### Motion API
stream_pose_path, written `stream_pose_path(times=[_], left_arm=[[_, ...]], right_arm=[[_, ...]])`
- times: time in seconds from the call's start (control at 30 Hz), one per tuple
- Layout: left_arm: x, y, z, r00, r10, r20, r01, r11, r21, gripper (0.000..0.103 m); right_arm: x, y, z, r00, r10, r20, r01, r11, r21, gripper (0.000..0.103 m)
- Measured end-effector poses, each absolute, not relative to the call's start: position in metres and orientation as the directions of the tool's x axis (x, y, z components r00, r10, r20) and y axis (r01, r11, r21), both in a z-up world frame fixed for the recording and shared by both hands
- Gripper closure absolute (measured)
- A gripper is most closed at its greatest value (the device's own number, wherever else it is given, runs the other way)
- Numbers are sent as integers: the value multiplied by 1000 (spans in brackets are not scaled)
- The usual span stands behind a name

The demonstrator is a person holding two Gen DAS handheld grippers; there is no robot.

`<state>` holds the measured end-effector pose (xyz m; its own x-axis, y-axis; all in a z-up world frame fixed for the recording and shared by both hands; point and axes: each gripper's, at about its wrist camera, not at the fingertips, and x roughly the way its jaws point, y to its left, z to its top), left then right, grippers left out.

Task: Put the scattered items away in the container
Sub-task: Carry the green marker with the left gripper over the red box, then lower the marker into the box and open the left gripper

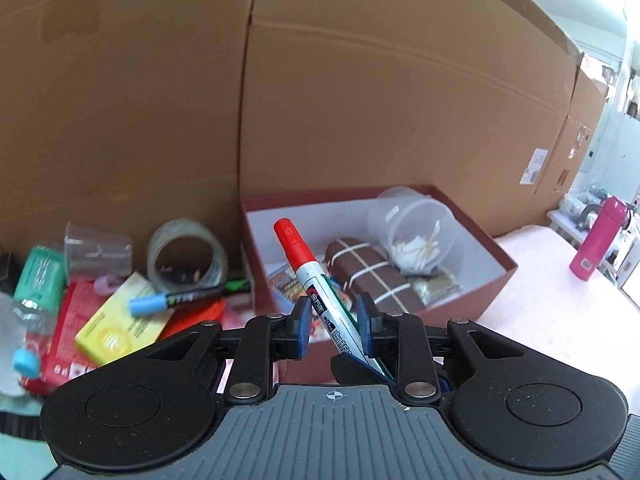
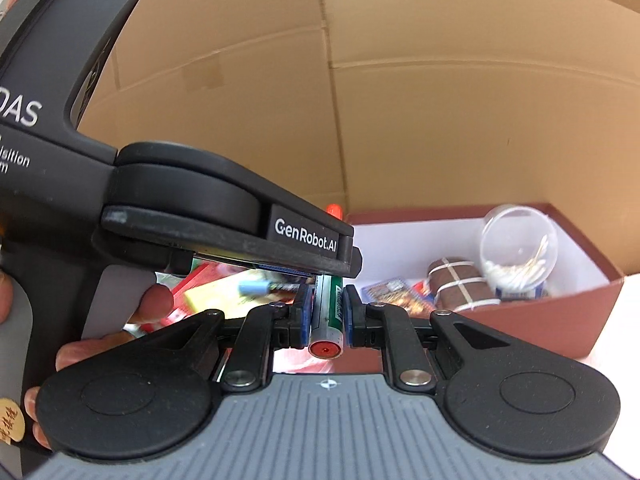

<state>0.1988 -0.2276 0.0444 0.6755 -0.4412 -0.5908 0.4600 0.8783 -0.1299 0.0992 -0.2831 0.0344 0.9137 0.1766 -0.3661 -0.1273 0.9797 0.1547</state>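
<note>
A marker with a red cap and a silver and green body slants up between the fingers of my left gripper, which is shut on it. In the right wrist view the same marker points its round red butt end at the camera, and my right gripper is shut on that end. My left gripper shows side-on just ahead, with the red cap poking up behind it. The dark red box with a white inside stands in front, holding a clear tub of cotton swabs, a brown checked case and small packets.
A pile lies left of the box: a tape roll, a blue-capped black marker, a yellow packet, red packets and a clear cup. Tall cardboard closes the back. A pink bottle stands far right. A hand grips the left handle.
</note>
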Motion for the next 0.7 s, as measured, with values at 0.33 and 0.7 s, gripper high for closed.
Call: stream_pose_path(times=[0.33, 0.7], left_arm=[[256, -262, 35, 661, -445, -604, 482, 869, -112, 81], [309, -274, -6, 623, -408, -668, 469, 878, -98, 81]], right_arm=[[163, -316, 32, 905, 164, -392, -106, 981, 165, 84], [224, -324, 0, 858, 184, -479, -109, 978, 179, 84]])
